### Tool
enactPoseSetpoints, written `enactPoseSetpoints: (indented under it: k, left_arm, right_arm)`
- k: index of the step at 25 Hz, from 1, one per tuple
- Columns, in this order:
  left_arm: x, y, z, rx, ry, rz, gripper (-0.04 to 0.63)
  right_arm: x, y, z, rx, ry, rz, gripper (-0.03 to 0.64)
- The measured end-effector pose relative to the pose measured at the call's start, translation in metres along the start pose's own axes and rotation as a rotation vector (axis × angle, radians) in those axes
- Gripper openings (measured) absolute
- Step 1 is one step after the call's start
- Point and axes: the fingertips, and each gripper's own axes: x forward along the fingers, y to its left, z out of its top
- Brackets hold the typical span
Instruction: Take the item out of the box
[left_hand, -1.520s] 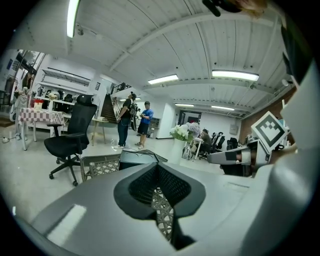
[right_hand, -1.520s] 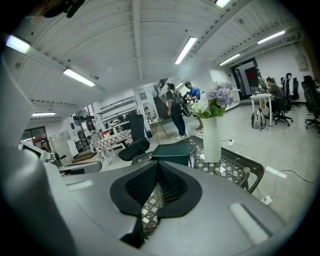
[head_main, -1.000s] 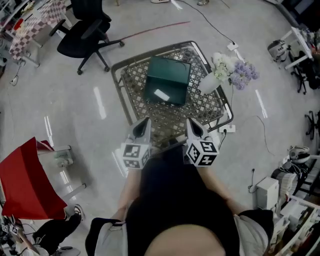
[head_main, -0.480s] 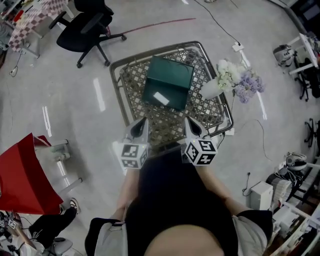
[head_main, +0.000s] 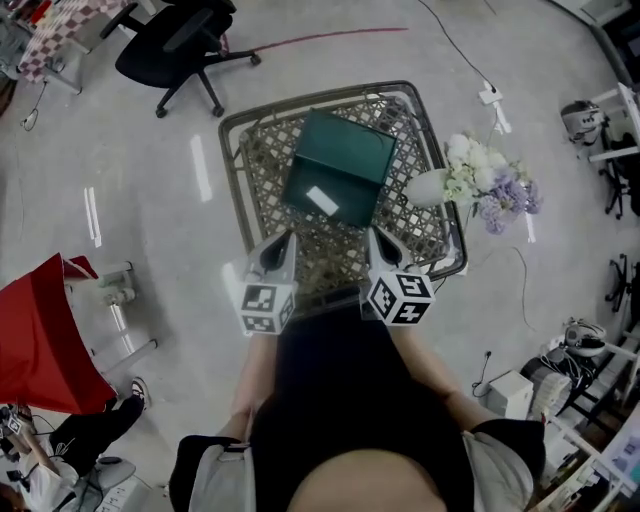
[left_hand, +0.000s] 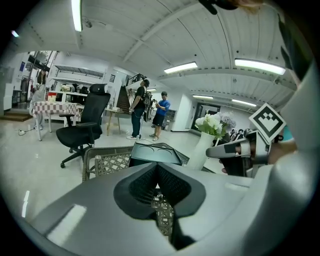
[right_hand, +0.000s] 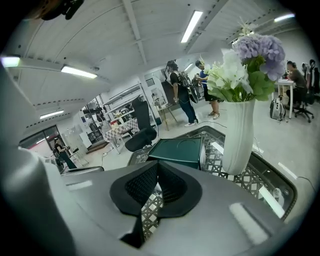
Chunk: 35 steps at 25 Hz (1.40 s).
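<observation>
closed and empty: my left tongs (head_main: 286, 242) and right tongs (head_main: 377, 238) hang side by side over the near edge of the lattice-topped bench (head_main: 262, 150). the pads of each pair are pressed together, with only the bench's mesh showing past them. i read the shut pads as a travelling pose, since nothing is within reach to hold yet. each pair points forward and somewhat down at the dark green box (head_main: 337, 168). the box sits near the middle of the bench, turned a little askew, well apart from both tips. its lid looks shut and a white label (head_main: 322, 195) shows on its near part, so the item is presumably inside, out of sight. the tongs are spread about as wide as the box, which i judge sets one up for each side of the lid. at the bench's right edge stands a white vase (head_main: 428, 187) of white and purple flowers (head_main: 492, 180). it is nearer my right tongs and the thing to avoid clipping. a black office chair (head_main: 180, 45) stands on the floor beyond the bench.
</observation>
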Motion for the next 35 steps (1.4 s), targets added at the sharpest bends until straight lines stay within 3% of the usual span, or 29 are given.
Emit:
enactPoseSetpoints:
  k: [20,35]
  left_arm:
    - [0.038,0.028,-0.007,-0.069,0.042,0.103,0.009]
    - [0.051,0.055,-0.022,-0.104,0.054,0.168,0.009]
  right_arm:
    - [0.079,-0.023,0.009,-0.136,0.169,0.087,0.002]
    - [0.13,-0.003,-0.007,-0.253,0.316,0.183,0.002]
